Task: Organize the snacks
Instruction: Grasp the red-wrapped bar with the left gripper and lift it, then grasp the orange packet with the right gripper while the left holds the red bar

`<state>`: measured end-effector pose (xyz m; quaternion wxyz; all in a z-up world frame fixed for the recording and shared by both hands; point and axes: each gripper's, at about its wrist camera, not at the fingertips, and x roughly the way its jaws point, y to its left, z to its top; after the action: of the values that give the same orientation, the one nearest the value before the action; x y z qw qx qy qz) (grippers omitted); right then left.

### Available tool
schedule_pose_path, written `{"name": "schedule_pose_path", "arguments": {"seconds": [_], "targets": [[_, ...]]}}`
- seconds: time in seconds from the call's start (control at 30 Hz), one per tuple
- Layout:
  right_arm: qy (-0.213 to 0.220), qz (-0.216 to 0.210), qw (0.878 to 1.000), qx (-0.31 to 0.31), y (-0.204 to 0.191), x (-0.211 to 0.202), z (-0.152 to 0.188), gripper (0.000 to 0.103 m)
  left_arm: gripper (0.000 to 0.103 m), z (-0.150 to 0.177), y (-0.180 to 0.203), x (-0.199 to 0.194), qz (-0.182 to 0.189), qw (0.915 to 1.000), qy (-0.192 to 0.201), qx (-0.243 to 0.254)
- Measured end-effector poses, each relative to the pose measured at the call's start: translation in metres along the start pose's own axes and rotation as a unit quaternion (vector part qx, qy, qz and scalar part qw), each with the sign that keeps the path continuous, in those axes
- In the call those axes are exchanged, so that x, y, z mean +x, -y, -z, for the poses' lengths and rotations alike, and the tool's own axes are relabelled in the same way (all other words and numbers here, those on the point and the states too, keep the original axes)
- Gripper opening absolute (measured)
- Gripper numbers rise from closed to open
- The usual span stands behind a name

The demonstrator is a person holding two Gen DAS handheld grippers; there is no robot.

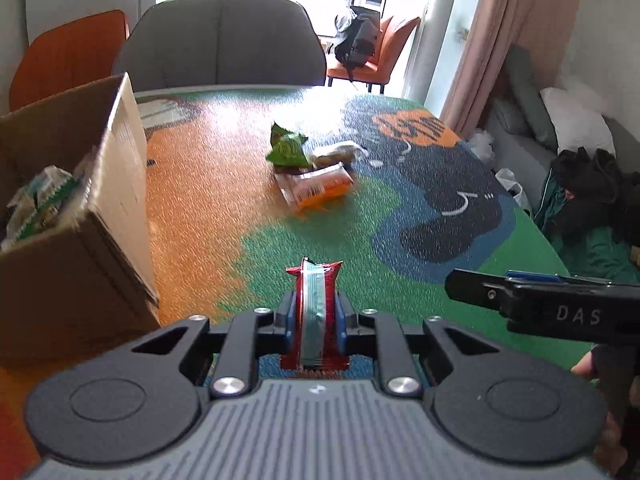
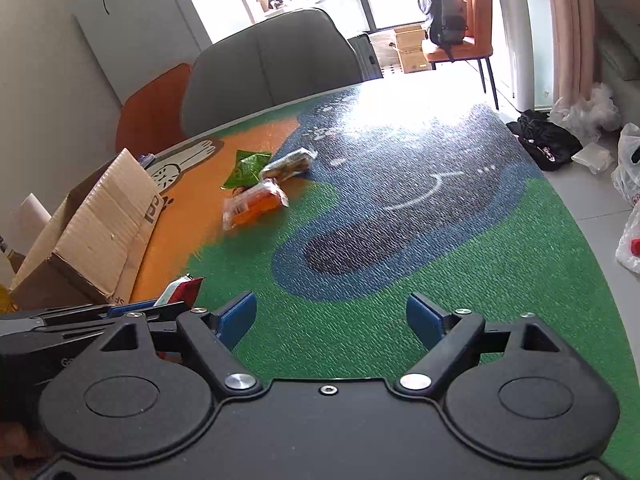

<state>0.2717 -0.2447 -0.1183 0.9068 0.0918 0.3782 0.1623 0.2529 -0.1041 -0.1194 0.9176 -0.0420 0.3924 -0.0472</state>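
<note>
Open brown cardboard box (image 1: 80, 216) at table's left edge, flaps up; inside are crinkled green-and-white snack packets (image 1: 40, 204), count unclear. Left gripper (image 1: 316, 316) clamped on a red foil snack packet with a silver-blue stripe (image 1: 314, 304), held on edge between the blue pads (image 1: 340, 320), just right of the box. Right gripper (image 2: 332, 320) has jaws wide apart, nothing between them, over the green part of the patterned table mat (image 2: 440, 272). Mid-table pile, touching each other: green foil packet (image 1: 286, 148), clear-wrapped pale pastry (image 1: 338, 152), orange packet with barcode label (image 1: 320, 188). Pile sits well apart from both grippers. Grey padded chair (image 1: 224, 44) behind far table edge.
</note>
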Motion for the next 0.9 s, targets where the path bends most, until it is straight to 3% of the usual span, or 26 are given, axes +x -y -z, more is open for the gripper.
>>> {"name": "schedule_pose_path", "arguments": {"seconds": [0.3,0.57,0.9], "targets": [[0.01,-0.016,1.0,-0.022,-0.019,0.016,-0.025,0.083,0.019,-0.022,-0.019,-0.003,-0.024,0.9989,0.029,-0.029],[0.0,-0.026,0.999,-0.039,-0.036,0.038,-0.037,0.083,0.019,-0.019,-0.034,-0.008,-0.041,0.9967,0.039,-0.057],[-0.011,-0.025,0.998,-0.064,-0.059,0.073,-0.049,0.085,0.019,-0.007,-0.051,-0.02,-0.094,0.9854,0.07,-0.123]]}}
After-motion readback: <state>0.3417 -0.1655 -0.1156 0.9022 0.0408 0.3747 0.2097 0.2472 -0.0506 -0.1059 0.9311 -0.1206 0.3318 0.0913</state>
